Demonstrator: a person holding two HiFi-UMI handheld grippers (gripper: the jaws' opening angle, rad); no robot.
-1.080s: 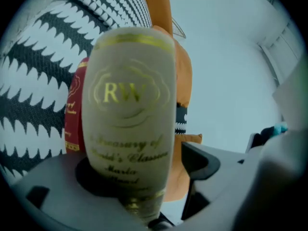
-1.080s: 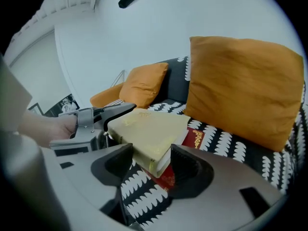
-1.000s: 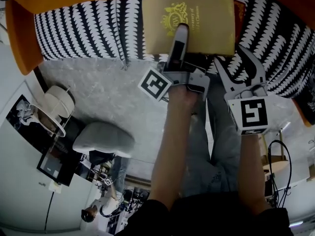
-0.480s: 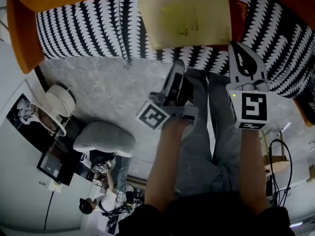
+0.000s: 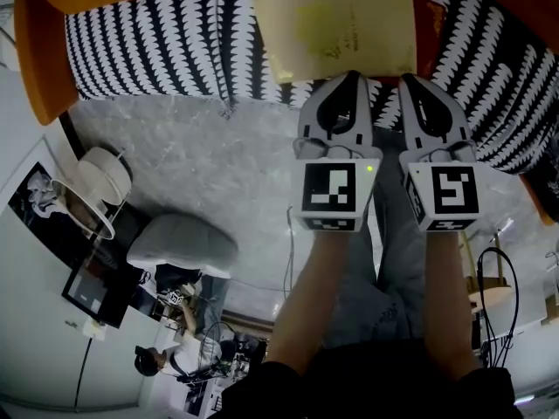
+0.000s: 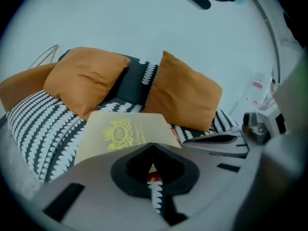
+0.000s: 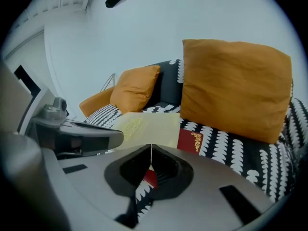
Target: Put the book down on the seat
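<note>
The yellow book (image 5: 336,26) with a gold crest lies flat on the black-and-white patterned seat (image 5: 157,51), partly over a red book (image 5: 425,24). My left gripper (image 5: 349,78) and right gripper (image 5: 417,83) hover side by side just in front of the book's near edge, both shut and empty. Looking along the left gripper (image 6: 153,146), the book (image 6: 122,131) rests beyond the closed jaw tips without touching them. Past the right gripper (image 7: 151,148), the book (image 7: 149,126) and the red book (image 7: 194,141) lie ahead.
Orange cushions (image 6: 86,78) (image 6: 185,93) (image 7: 236,85) lean against the sofa back behind the book. Below the seat edge is grey floor (image 5: 192,173) with a grey pouf (image 5: 183,243), a white lamp (image 5: 92,190) and cables (image 5: 493,278). The person's legs (image 5: 384,260) stand below the grippers.
The left gripper let go of the book, drew back from it and shut. It now sits level beside the right gripper, which also shut. The book stays on the seat.
</note>
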